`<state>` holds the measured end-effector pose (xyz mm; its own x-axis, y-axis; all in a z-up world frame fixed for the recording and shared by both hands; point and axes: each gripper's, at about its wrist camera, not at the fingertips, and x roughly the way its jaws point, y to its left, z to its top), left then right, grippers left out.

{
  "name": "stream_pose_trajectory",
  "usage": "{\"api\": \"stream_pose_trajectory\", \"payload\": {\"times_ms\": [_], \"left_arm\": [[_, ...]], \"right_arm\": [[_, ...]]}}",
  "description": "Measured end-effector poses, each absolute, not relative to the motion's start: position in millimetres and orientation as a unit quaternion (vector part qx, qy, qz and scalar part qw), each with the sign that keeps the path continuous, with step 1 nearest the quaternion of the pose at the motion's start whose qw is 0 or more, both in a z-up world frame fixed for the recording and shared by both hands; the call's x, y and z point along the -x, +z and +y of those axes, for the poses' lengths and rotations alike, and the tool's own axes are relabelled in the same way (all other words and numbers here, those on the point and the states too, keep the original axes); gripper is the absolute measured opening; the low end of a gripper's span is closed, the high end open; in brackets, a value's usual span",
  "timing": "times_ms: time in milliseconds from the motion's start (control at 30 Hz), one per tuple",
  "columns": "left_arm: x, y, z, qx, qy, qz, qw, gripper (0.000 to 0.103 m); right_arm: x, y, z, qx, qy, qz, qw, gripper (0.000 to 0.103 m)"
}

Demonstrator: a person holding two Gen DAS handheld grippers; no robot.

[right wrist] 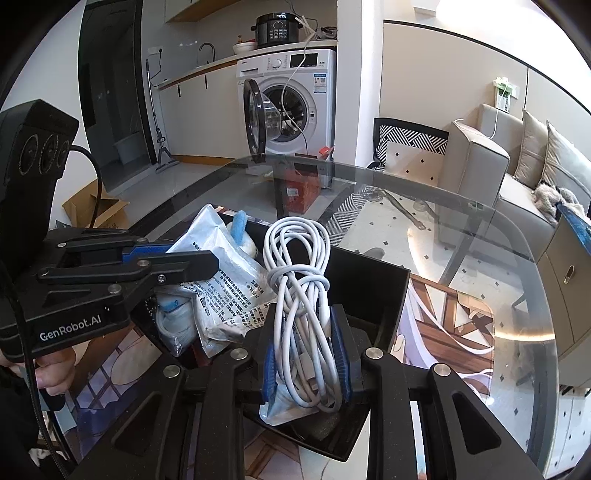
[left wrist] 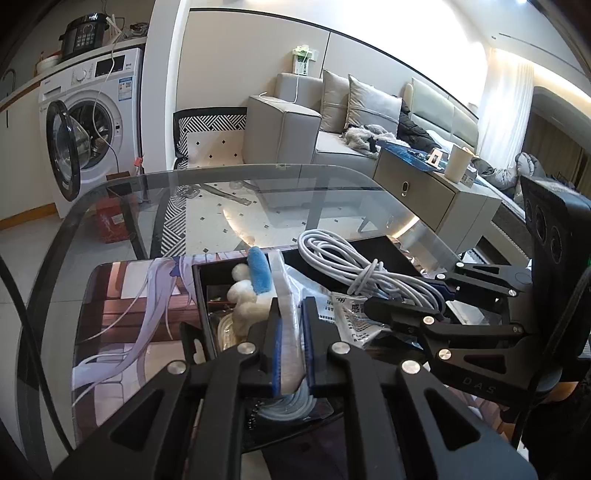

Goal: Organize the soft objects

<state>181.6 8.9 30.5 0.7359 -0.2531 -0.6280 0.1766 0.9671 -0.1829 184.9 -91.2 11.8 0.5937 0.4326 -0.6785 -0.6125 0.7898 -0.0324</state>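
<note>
Washer (right wrist: 291, 107) w/ door open, cooker (right wrist: 277, 28) on top; sofa (left wrist: 332, 125), cardboard box (right wrist: 92, 212) on floor.

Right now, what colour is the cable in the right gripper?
White cable, clearest in the right wrist view.

Left gripper (left wrist: 290, 317), pitched downward, jaws nearly closed on a thin packet; right gripper (right wrist: 306, 332), likewise pitched, jaws clamping a cable bundle; a hand (right wrist: 55, 369), apparently the left, grasps the left handle.

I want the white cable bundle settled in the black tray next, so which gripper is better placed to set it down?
Right. The right gripper is already shut on the white cable bundle, directly over the black tray. The left gripper is busy, clamped on a plastic packet.
</note>
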Motion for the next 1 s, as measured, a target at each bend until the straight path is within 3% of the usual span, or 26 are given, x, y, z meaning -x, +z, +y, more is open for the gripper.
{"api": "stream_pose_trajectory", "payload": {"times_ms": [100,167,267,533,633,733,867,1000], "left_arm": [[-180.5,30.1,8.1,0.049,-0.112,0.347,0.930,0.020],[-178.7,30.2,7.1,0.045,-0.113,0.351,0.929,0.030],[-174.1,32.7,5.3,0.038,-0.112,0.350,0.929,0.040],[-157.9,45.2,7.3,0.016,-0.101,0.329,0.939,0.050],[-151.6,46.6,9.4,0.009,-0.093,0.325,0.941,0.057],[-144.9,47.2,12.6,0.009,-0.085,0.318,0.944,0.080],[-134.6,48.2,15.9,0.014,-0.077,0.302,0.950,0.100],[-125.6,45.0,13.2,-0.001,-0.066,0.289,0.955,0.103]], "right_arm": [[-183.0,13.8,-94.0,0.130,0.294,0.331,0.887,0.035],[-179.7,18.7,-100.1,0.115,0.303,0.316,0.892,0.059],[-172.4,27.6,-107.9,0.111,0.309,0.295,0.898,0.071],[-152.6,42.8,-126.5,0.101,0.303,0.263,0.910,0.100],[-146.6,43.8,-132.8,0.091,0.306,0.260,0.912,0.102],[-139.3,43.9,-141.0,0.066,0.316,0.253,0.912,0.102],[-129.6,41.7,-148.3,0.057,0.313,0.248,0.915,0.102],[-122.7,39.8,-148.5,0.057,0.310,0.243,0.917,0.102]]}}
